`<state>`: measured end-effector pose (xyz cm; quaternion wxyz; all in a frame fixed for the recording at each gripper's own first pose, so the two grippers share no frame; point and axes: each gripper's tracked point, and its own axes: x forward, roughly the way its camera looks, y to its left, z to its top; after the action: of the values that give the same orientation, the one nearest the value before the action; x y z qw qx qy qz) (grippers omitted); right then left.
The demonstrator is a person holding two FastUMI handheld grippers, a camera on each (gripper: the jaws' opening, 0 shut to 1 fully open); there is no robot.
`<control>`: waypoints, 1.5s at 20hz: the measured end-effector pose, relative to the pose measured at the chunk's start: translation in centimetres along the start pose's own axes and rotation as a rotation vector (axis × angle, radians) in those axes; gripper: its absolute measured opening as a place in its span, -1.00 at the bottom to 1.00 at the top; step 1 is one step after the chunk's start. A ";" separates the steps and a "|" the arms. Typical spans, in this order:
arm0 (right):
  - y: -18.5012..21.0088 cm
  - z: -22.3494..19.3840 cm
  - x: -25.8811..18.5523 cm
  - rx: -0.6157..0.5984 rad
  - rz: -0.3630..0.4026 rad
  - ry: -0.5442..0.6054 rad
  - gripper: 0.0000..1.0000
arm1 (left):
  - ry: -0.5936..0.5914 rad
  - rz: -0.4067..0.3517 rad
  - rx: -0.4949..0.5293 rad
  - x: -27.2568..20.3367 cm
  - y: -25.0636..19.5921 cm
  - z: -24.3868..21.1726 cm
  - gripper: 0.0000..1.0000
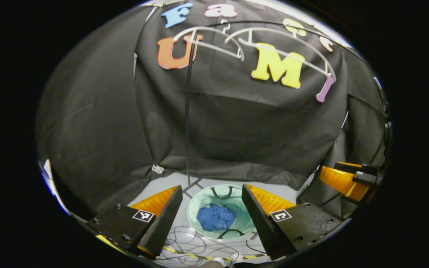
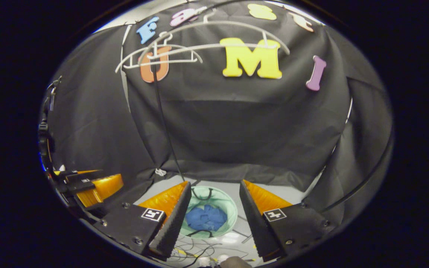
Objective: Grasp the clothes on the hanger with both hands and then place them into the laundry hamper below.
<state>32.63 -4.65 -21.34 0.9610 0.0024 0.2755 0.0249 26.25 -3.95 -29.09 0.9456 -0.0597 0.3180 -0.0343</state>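
The blue garment lies crumpled in the green laundry hamper, below and between both grippers' wide, empty jaws: soft, light, best pinched at a bunched fold.

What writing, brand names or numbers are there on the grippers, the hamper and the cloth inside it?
None readable.
The left gripper and right gripper carry square black-and-white marker tags: patterns, not text.
The hamper and blue garment show no writing.
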 end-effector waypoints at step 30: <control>-12.8 7.1 -40.7 0.040 0.049 -0.585 1.00 | -0.583 0.114 0.073 -37.7 -11.2 8.0 1.00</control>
<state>2.55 -19.35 6.02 0.9985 0.0350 -0.0129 0.0411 0.79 -10.46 1.28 0.9989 -0.0152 0.0346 0.0262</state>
